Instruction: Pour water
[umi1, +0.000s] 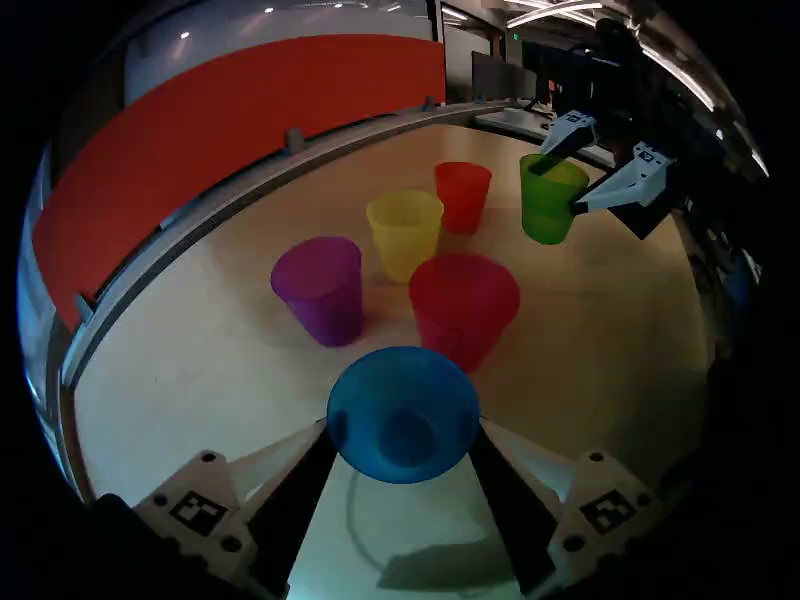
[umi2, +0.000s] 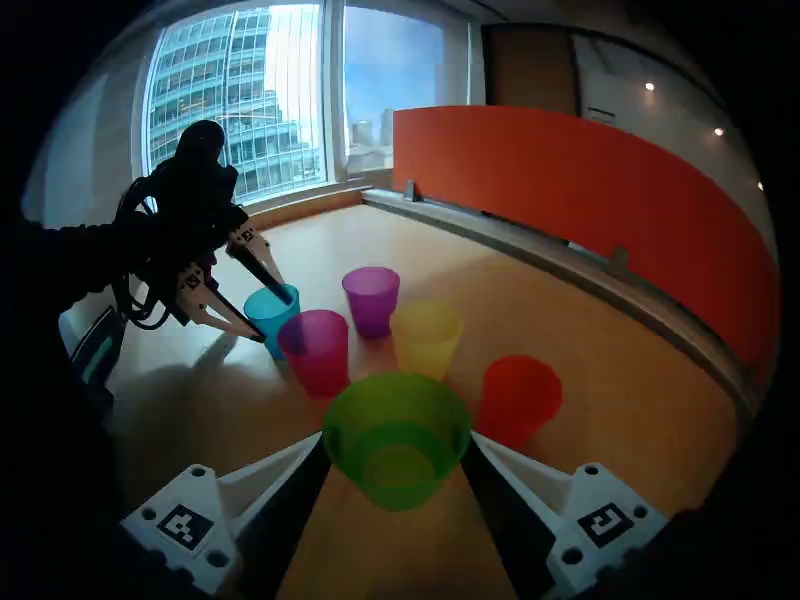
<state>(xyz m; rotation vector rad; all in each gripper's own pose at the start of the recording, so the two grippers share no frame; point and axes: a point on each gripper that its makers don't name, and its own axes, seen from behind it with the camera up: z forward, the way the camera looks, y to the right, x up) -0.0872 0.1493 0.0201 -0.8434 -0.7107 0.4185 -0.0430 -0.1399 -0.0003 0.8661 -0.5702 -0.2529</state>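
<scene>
Here, the left gripper (umi1: 403, 432) has its two fingers closed against the sides of a blue cup (umi1: 403, 415), which sits upright between them with its mouth open to the left gripper view. In the right gripper view the same left gripper (umi2: 272, 316) shows farther off at the left, its fingers clasping that blue cup (umi2: 268, 308) low over the table.

The right gripper (umi2: 397, 448) likewise clamps a green cup (umi2: 397, 438), a finger pressed on each side. From the left gripper view, that right gripper (umi1: 561, 180) appears at the far right, with the green cup (umi1: 550, 200) upright in its grip. Whether either cup holds water cannot be told.

Between the two held cups stand four more, all upright on the wooden table (umi1: 200, 400). A magenta cup (umi1: 464, 305) is just beyond the blue one, and a purple cup (umi1: 320, 288) is near its left. A yellow cup (umi1: 405, 232) stands behind those two. A red cup (umi1: 462, 195) stands beyond it, just beside the green cup.

An orange partition (umi1: 250, 110) runs along the table's far edge. A tall window (umi2: 250, 100) rises behind the left gripper.
</scene>
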